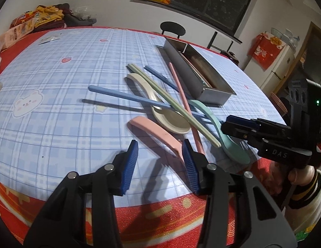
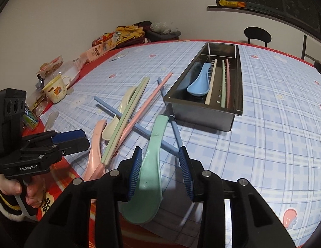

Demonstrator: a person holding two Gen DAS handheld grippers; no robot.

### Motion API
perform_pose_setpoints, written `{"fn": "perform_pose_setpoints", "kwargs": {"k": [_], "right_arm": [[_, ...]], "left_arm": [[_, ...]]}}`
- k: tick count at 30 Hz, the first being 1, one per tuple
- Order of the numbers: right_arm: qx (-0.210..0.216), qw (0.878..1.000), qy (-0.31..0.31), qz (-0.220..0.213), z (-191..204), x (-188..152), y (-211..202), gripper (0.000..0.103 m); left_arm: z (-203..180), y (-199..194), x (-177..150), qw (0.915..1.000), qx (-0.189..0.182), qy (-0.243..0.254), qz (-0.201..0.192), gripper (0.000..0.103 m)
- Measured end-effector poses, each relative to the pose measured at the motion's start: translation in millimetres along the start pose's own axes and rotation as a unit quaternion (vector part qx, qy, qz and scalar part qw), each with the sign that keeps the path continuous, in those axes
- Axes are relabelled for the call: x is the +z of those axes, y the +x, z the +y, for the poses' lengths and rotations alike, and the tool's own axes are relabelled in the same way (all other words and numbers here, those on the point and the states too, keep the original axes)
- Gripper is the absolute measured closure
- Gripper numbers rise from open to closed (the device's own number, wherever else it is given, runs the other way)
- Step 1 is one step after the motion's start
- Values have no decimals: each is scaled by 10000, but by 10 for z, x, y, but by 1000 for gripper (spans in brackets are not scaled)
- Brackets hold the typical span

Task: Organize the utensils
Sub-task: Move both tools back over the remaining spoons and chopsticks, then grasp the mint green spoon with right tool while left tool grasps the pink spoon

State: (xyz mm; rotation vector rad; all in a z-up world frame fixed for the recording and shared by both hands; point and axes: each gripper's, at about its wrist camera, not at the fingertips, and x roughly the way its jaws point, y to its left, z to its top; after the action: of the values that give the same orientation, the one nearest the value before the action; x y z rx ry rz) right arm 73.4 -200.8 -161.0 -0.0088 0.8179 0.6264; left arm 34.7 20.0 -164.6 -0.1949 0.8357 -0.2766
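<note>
A pile of pastel utensils lies on the blue checked tablecloth. My left gripper (image 1: 159, 150) is open just above the cloth, its right pad next to the bowl end of a pink spoon (image 1: 156, 133). Beyond lie a cream spoon (image 1: 170, 117), paired green chopsticks (image 1: 173, 103), blue chopsticks (image 1: 127, 96) and a pink chopstick (image 1: 181, 95). My right gripper (image 2: 160, 159) is open around the green spoon (image 2: 152, 165), which sits close to the left pad. The steel tray (image 2: 204, 111) holds a blue spoon (image 2: 198, 82) and three chopsticks.
A cartoon mug (image 2: 56, 88) and snack packets (image 2: 102, 45) crowd the table's left edge. A black chair (image 2: 257, 35) stands behind the far side. The red table border (image 1: 150, 212) runs right under my grippers. A hand (image 2: 15, 188) holds the left gripper.
</note>
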Motion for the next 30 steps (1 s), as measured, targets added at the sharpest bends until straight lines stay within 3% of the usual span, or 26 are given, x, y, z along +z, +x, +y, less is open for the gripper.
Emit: {"fn": "perform_pose_setpoints", "kwargs": {"k": [10,17,24,30], "right_arm": [[379,9987,-13,331,-3,-7,120,84],[414,9984,-85,381,34,-9,139,92],[453,9985,-2,309,-11,-5,111,93],[453,9986,-43,276,0,-6,94,93]], "left_arm": [[-29,66,-16,9995,-245,64,198,63],[-47,124,-10,9988,-361,70,334,65],[-64,179,24,9983,-377,111,422,66],[-47,227,66,9976,-475,8,495,77]]}}
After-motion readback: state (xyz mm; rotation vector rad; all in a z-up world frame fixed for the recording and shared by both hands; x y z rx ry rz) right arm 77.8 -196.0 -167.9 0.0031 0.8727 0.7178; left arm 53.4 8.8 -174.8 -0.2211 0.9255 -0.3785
